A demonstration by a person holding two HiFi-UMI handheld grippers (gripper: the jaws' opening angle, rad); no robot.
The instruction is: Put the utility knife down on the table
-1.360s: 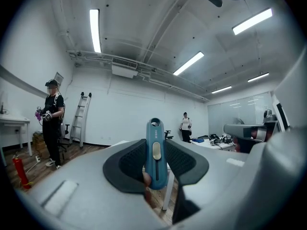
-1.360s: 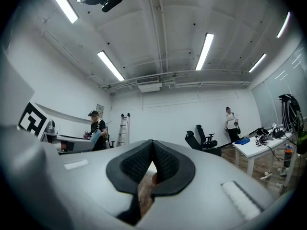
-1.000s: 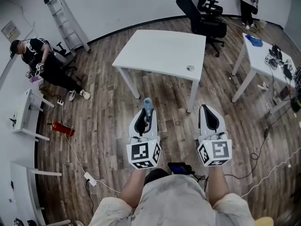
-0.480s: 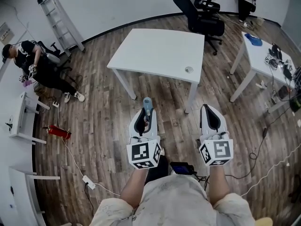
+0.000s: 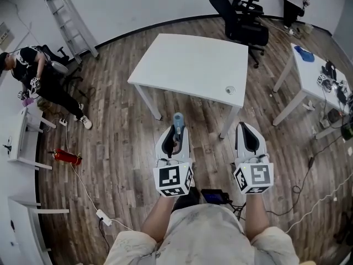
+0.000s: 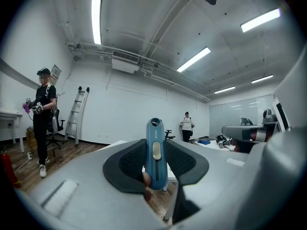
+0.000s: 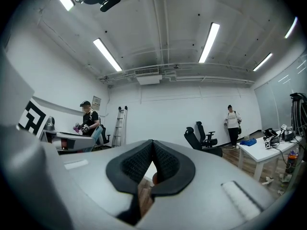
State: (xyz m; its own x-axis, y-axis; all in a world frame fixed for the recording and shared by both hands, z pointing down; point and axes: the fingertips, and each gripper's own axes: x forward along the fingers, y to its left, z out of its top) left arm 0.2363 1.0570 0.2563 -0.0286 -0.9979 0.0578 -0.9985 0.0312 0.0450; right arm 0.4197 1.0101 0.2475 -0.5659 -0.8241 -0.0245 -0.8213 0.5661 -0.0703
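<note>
My left tool is clamped on the utility knife: the pads pinch its blue body from both sides, and its slider faces back at me. My right tool is pressed together on nothing and rides level alongside. Both are out in front of me, over the wooden floor and short of the near edge of the white desk. So the knife is secured and on its way, but nothing has been put down yet. By my reckoning I've still got to close that last gap, get the knife over the desk top, lower it and let go.

Against a second ago, the desk sits larger and nearer, and its near right corner has drawn closer to my right tool. The person seated by the left wall has slid towards the picture's edge. The grip on the knife looks unchanged, and the two tools keep the same side-by-side spacing.
</note>
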